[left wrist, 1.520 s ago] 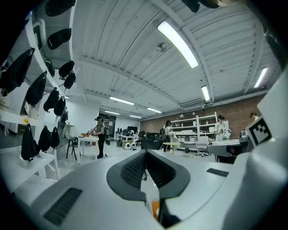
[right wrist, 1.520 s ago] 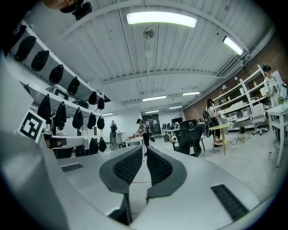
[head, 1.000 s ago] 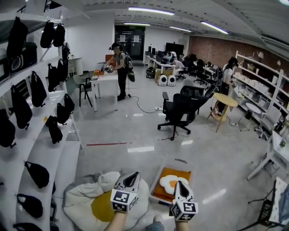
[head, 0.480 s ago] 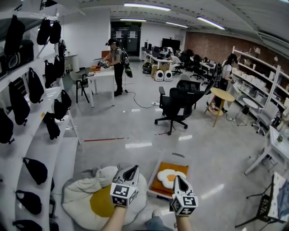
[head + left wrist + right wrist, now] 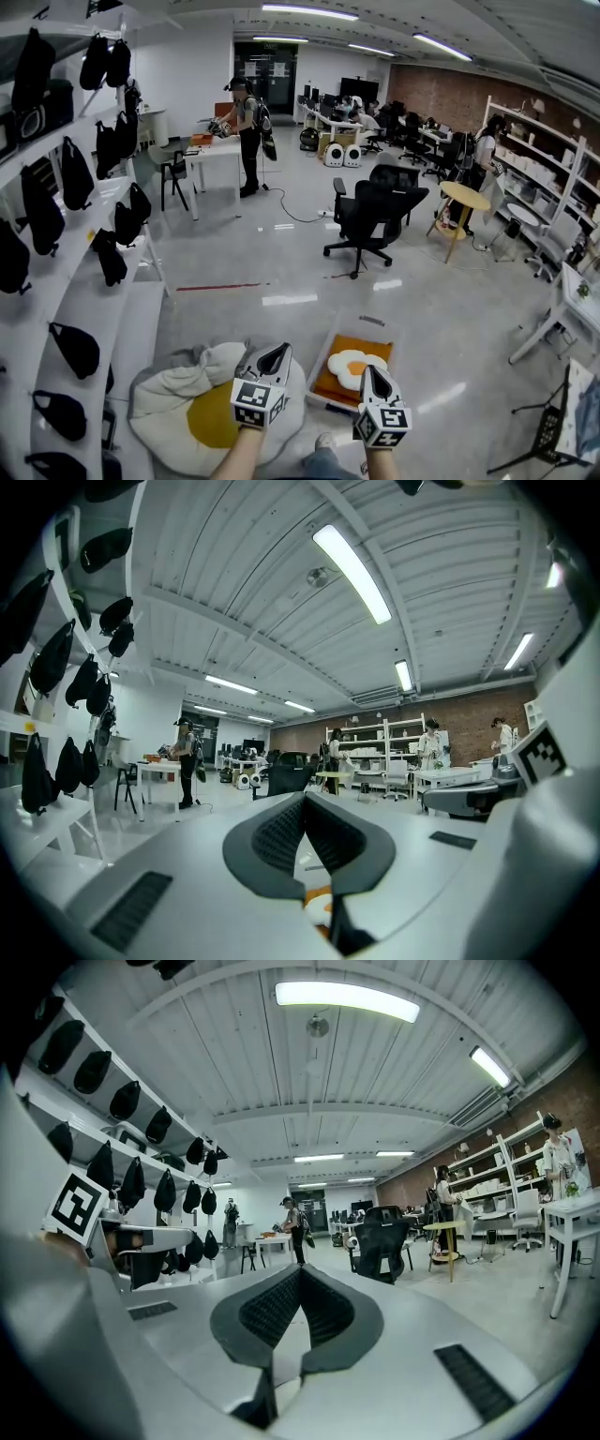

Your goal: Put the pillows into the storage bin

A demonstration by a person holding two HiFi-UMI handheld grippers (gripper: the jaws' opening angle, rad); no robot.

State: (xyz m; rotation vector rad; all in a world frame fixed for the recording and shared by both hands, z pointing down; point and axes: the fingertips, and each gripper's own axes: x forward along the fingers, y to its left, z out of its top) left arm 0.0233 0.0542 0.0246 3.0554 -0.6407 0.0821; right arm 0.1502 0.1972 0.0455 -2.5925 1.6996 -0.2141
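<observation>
one pillow (image 5: 173, 405) partly behind left tool (image 5: 277, 353)

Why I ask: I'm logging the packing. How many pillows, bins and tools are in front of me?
Pillows: 3 (big egg pillow, small egg pillow, orange pillow)
Bin: 1
Tools: 2 (left tool, right tool)
Total: 6

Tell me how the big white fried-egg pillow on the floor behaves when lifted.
Probably floppy: the big white fried-egg pillow lies crumpled, with bunched folds. Likely light yet bulky, wider than the pale rectangular storage bin, so it may sag.
</observation>
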